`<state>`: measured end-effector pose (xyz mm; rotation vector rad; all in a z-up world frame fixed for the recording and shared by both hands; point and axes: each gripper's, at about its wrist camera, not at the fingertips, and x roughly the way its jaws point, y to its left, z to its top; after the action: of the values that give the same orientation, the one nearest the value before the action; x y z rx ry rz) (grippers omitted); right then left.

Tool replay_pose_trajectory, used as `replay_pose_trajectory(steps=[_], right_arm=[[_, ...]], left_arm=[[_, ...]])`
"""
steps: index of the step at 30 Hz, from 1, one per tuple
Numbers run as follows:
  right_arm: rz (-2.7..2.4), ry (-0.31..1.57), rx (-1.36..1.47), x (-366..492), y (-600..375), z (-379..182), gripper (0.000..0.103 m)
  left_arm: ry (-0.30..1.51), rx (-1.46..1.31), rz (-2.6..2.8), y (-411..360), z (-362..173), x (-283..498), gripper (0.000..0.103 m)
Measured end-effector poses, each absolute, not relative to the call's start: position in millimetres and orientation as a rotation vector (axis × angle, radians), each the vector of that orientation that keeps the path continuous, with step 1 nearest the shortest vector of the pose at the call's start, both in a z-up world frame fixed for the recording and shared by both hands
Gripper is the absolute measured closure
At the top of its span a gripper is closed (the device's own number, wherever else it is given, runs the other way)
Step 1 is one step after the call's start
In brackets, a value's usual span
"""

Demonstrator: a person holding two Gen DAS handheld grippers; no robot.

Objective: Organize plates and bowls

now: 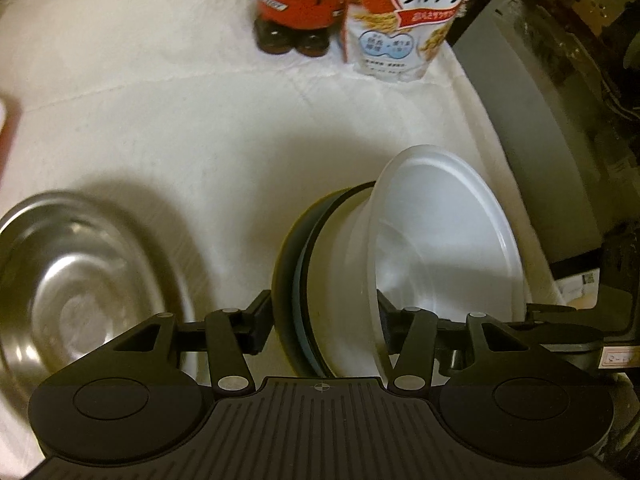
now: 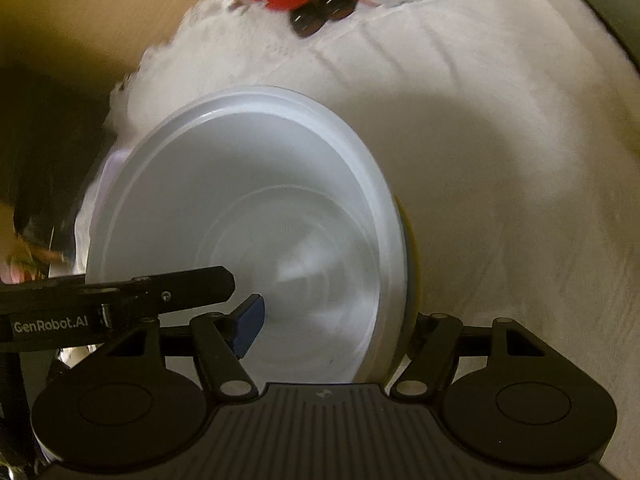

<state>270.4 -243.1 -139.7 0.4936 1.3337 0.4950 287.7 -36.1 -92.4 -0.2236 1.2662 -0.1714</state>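
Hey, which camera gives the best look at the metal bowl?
The left wrist view: the metal bowl sits at its left edge, open side showing, though blurred. The right wrist view doesn't show it, only the white bowl.

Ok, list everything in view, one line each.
Steel bowl: one, silver, on the cloth, left of the stack.
White bowl: one, white, tilted on edge, one end of the stack.
Bluish dish: one, blue-grey, middle of the stack.
Dark plate: one, dark, other end of the stack.
Bottles: two bases visible, dark, red wrap, far side.
Cereal bag: one, white and red, beside the bottles.
Tablecloth: one, white, under everything.
Left gripper: black, closed on the stack.
Right gripper: black, astride the white bowl's rim, grip unclear.
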Motion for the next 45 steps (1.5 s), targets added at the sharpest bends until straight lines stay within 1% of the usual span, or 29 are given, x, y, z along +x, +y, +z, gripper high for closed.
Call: replay_pose_trajectory(steps=[4, 8, 16, 24, 35, 45], right_arm=[[0.448, 1.292, 0.456, 278, -249, -133, 0.034], [0.432, 1.289, 0.451, 284, -255, -135, 0.033], [0.436, 1.280, 0.471, 281, -256, -138, 0.033], [0.392, 1.179, 0.414, 279, -261, -121, 0.033], [0.350, 1.223, 0.387, 279, -261, -133, 0.032], [0.366, 1.229, 0.403, 276, -260, -132, 0.031]], left_arm=[[1.255, -0.188, -0.189, -45, -95, 301, 0.049], [1.248, -0.148, -0.193, -51, -93, 306, 0.050], [1.245, -0.159, -0.203, -49, -92, 306, 0.050], [1.166, -0.042, -0.181, -61, -76, 303, 0.051], [1.195, -0.038, -0.190, -59, -83, 306, 0.051], [1.220, -0.023, -0.192, -66, -89, 310, 0.051]])
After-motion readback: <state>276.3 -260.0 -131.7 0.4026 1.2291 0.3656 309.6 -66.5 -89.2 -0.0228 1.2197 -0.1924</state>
